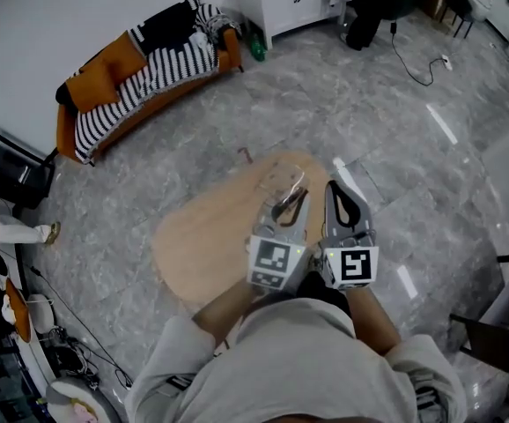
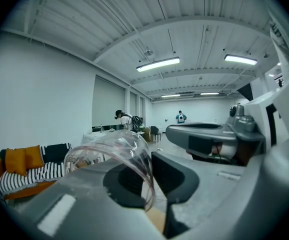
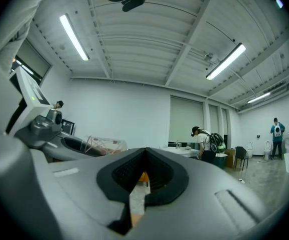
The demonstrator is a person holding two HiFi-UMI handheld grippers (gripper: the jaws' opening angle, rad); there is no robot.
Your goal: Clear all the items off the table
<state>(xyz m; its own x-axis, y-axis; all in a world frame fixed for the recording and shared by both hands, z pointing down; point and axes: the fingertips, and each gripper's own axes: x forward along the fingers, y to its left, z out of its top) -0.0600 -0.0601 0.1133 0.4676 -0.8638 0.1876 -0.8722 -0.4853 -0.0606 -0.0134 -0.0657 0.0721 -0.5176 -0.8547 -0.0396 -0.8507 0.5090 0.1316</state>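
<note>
Likely lifting a clear plastic cup (image 1: pixel 281 180), clamped in the left gripper (image 1: pixel 285 208), off the oval wooden table (image 1: pixel 202 236), right gripper (image 1: pixel 341 199) closed empty; next, set-down elsewhere.

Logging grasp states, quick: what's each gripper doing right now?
Left gripper: shut on the clear plastic cup.
Right gripper: shut, nothing between its jaws.

The cup (image 2: pixel 112 151) is clear glossy plastic, the table (image 1: pixel 202 245) matt wood.
</note>
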